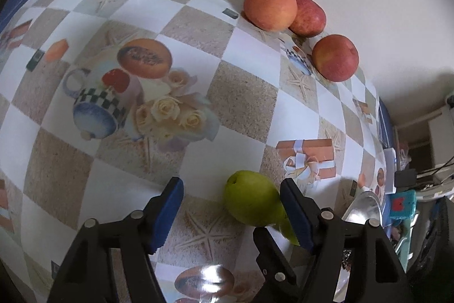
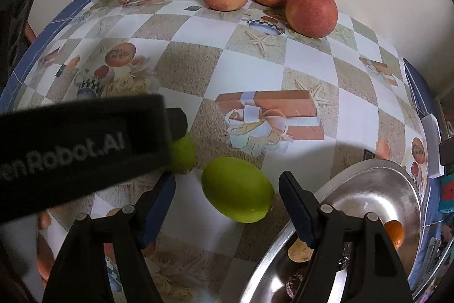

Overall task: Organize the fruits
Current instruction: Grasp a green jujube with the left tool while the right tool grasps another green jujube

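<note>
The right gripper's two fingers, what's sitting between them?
In the right wrist view, a green pear lies on the tablecloth between the open fingers of the right gripper, touching neither.

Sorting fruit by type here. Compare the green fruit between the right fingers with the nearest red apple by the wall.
The green fruit is plain green and egg-shaped; the red apple is red-orange and round. The green fruit lies near the metal bowl; the apple sits by the wall. Both rest untouched on the table.
</note>
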A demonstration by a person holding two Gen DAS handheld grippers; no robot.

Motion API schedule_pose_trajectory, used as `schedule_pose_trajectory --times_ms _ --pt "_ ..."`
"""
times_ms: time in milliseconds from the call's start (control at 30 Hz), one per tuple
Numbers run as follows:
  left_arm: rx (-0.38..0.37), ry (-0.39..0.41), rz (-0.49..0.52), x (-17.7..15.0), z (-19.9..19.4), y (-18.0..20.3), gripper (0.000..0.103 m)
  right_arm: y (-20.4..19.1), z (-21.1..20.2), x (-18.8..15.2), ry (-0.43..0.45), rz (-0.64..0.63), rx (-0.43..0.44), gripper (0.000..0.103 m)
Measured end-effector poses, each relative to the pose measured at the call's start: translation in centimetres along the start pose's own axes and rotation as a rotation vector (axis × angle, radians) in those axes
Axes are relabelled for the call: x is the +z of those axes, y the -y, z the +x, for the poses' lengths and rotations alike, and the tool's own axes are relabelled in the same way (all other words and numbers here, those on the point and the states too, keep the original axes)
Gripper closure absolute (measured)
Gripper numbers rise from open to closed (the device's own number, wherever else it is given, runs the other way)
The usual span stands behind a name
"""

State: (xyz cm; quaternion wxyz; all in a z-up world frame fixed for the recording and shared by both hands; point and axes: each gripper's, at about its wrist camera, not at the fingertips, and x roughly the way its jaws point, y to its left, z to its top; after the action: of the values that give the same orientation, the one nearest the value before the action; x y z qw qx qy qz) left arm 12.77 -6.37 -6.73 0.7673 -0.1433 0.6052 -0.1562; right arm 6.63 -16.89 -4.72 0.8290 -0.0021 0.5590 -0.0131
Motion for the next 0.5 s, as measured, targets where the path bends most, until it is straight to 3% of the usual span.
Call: schedule_pose_trajectory --times_ms 100,167,267,367,500 --pt "-0.011 -0.002 0.006 0.00 0.02 0.00 0.032 -0.04 0.02 -0.04 0.004 -0.005 -0.002 0.028" --pt "-0.056 -0.013 -0.009 -0.03 0.10 -0.16 0.043 0.03 0.03 -0.06 0.005 -0.004 0.001 0.029" --pt "-0.118 -0.031 -0.054 -0.13 0.35 -0.72 0.051 -0.02 0.04 -0.16 0.006 -0.015 -0.001 0.030" --pt "-0.154 -0.042 -0.088 -0.28 0.55 -0.92 0.055 -0.03 0.16 -0.37 -0.003 -0.026 -0.006 0.040" --pt "-0.168 -0.042 -0.102 -0.43 0.62 -0.91 0.057 0.03 0.27 -0.46 -0.005 -0.034 -0.017 0.045"
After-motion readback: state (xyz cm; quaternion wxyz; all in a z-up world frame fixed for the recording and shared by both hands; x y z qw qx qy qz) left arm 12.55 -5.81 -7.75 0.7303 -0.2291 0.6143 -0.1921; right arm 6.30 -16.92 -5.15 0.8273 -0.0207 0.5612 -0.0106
